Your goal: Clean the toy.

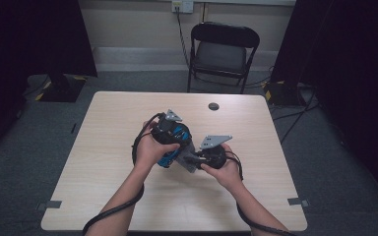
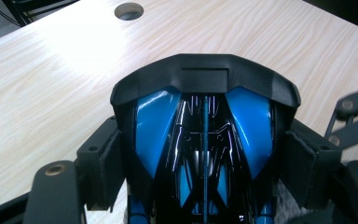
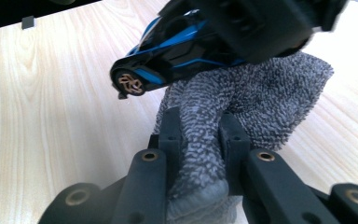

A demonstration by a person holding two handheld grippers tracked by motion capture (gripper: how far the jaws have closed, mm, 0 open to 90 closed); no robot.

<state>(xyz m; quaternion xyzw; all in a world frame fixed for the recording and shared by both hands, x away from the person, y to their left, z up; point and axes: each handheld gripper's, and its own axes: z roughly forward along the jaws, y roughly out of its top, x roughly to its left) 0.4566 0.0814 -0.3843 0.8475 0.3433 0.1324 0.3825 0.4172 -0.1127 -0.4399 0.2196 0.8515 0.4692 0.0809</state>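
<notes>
A black and blue toy car (image 2: 205,140) is clamped between the jaws of my left gripper (image 2: 204,161), held above the wooden table (image 1: 128,196). From the high view the car (image 1: 176,136) shows at the table's middle under my left gripper (image 1: 170,129). My right gripper (image 3: 200,135) is shut on a grey cloth (image 3: 256,98), which spreads out under the car (image 3: 168,44). In the high view my right gripper (image 1: 197,160) sits just right of the car, with the cloth (image 1: 188,163) between them.
A round cable hole (image 1: 213,106) sits in the table near its far edge. A black folding chair (image 1: 221,51) stands beyond the table. Cables trail from both grippers over the near edge.
</notes>
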